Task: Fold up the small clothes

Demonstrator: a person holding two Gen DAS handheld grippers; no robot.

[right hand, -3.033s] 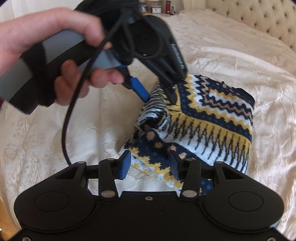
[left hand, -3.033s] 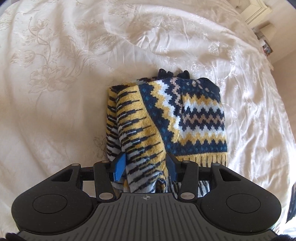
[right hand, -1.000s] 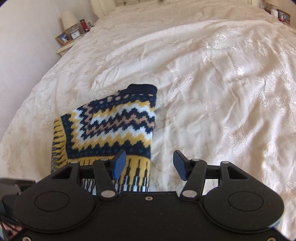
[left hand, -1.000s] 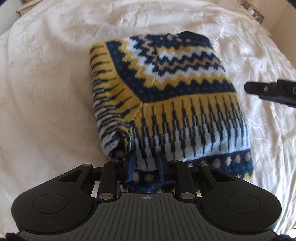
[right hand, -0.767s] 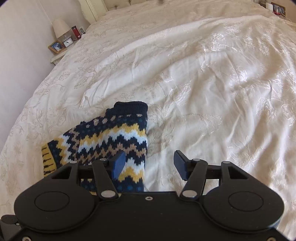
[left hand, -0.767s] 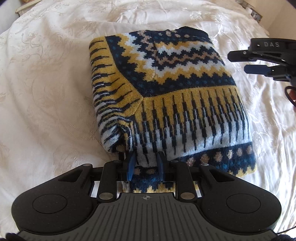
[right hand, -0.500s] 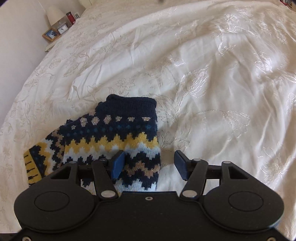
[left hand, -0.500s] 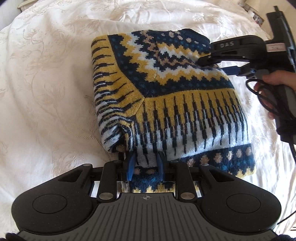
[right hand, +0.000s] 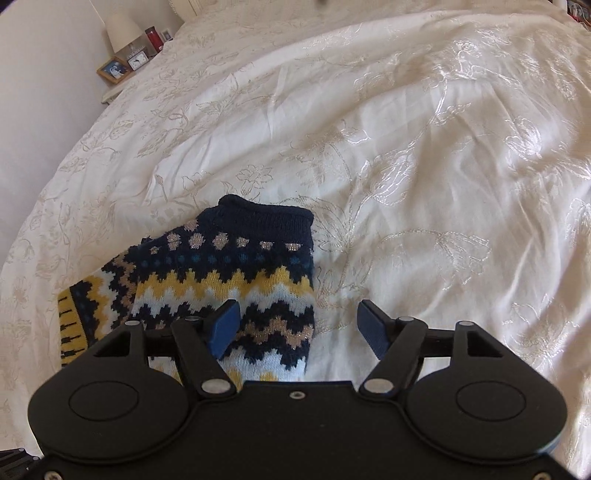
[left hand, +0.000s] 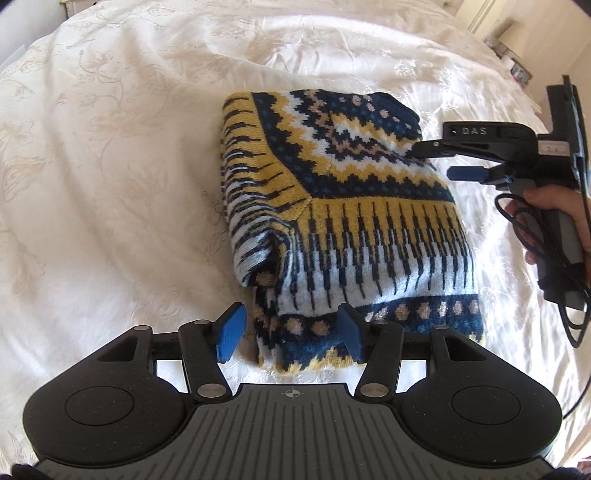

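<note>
Lying folded on the cream bedspread point(left hand: 110, 184), the patterned sweater point(left hand: 343, 206) sits straight ahead of the left gripper point(left hand: 291, 338), whose fingers are spread wide astride its near hem, grasping nothing. The right gripper point(right hand: 299, 332), also released, hovers over the sweater's right edge.

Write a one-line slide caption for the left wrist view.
Open left gripper at the folded patterned sweater's near edge on the bed; open right gripper at its far side.

Cream floral bedspread point(right hand: 424, 155); lamp point(right hand: 121, 30), clock point(right hand: 137, 59) and framed photo point(right hand: 115, 70) on nightstand.
</note>
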